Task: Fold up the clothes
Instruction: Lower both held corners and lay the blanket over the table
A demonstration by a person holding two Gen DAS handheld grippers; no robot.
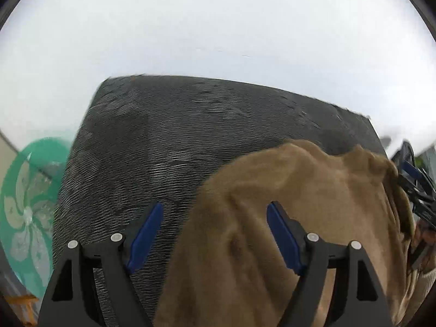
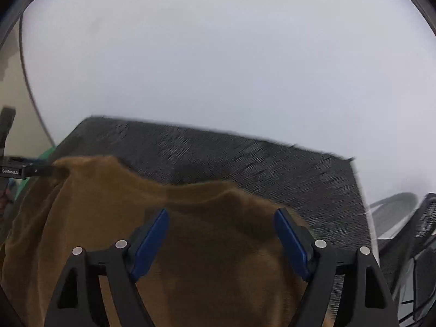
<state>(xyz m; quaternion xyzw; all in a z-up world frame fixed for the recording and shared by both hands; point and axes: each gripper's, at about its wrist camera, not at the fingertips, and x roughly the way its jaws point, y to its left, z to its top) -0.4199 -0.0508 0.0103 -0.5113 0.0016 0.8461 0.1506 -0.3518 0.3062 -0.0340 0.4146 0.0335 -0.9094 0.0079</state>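
A brown garment (image 1: 286, 218) lies bunched on a dark grey ribbed mat (image 1: 177, 141) that covers the table. In the left wrist view it fills the lower right. My left gripper (image 1: 215, 212) is open, its jaws wide apart above the garment's left edge, holding nothing. In the right wrist view the garment (image 2: 136, 204) fills the lower left over the mat (image 2: 272, 169). My right gripper (image 2: 220, 218) is open above the garment's middle, empty. The left gripper's body (image 2: 16, 169) shows at the far left by the garment's upper corner.
A white wall fills the background. A green round fan-like object (image 1: 27, 212) stands left of the mat. A black mesh chair (image 2: 419, 239) stands at the right, past the mat's right edge; it also shows in the left wrist view (image 1: 414, 179).
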